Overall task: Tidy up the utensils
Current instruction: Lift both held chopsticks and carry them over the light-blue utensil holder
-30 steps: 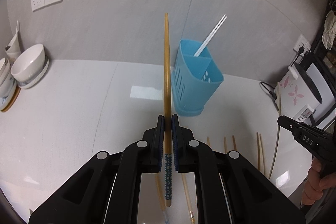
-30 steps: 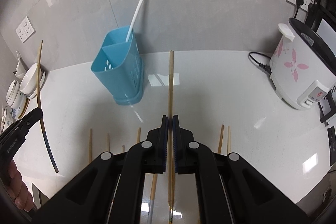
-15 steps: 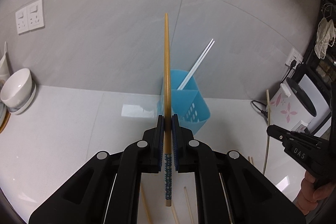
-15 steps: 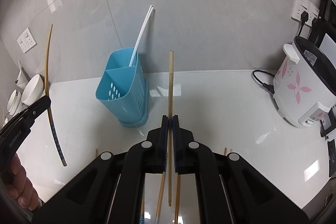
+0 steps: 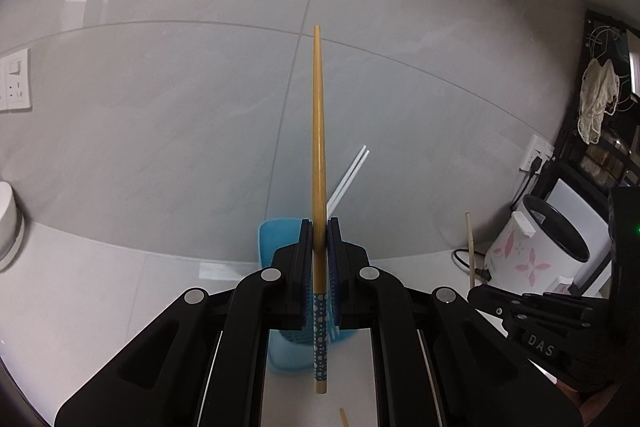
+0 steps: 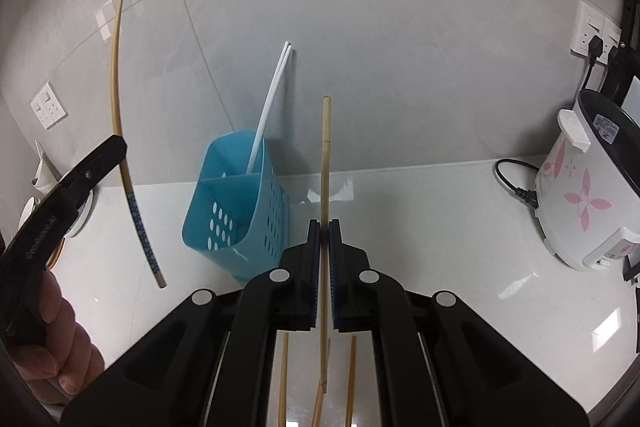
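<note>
White plastic chopsticks (image 6: 269,107) already stand in my blue perforated holder (image 6: 236,211). Left tool (image 5: 320,227) grips a blue-patterned chopstick (image 5: 319,163), right tool (image 6: 324,227) a plain wooden one (image 6: 325,167); more wooden sticks (image 6: 283,379) wait on the white counter (image 6: 440,211).

1. Blue holder (image 6: 236,203) stood upright on counter (image 6: 420,227), two white chopsticks (image 6: 272,99) leaning inside.
2. Blue-patterned chopstick (image 5: 319,163) and plain chopstick (image 6: 325,195) each clamped, raised.
3. Loose chopsticks (image 6: 283,379) lay on counter.

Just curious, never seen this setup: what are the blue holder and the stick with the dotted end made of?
The blue utensil holder looks like moulded plastic: uniform colour, slight sheen, punched holes. The chopstick in the left gripper seems bamboo or wood, matte tan, its blue dotted end probably painted or printed.
</note>
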`<action>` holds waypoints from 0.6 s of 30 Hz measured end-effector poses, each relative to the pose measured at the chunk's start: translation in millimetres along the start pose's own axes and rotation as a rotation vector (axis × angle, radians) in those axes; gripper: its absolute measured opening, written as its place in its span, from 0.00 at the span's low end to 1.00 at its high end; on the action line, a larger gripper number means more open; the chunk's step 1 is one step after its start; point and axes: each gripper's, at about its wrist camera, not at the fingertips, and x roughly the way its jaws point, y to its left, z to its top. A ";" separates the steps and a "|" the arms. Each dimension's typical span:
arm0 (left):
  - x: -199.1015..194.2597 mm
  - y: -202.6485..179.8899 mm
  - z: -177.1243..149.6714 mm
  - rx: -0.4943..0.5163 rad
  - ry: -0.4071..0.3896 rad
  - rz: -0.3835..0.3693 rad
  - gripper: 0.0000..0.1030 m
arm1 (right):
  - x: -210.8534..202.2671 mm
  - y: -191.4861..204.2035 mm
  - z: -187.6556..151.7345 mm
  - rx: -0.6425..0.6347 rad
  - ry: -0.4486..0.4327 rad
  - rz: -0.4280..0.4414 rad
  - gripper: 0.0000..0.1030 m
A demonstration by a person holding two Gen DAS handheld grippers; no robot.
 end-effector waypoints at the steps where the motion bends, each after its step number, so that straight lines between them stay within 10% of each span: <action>1: 4.4 -0.5 1.2 0.001 -0.010 -0.003 0.07 | 2.2 0.1 2.4 0.004 -0.004 0.006 0.03; 18: 53.0 -5.5 -5.6 0.045 -0.074 -0.006 0.07 | 38.1 0.8 19.4 0.017 0.002 0.066 0.03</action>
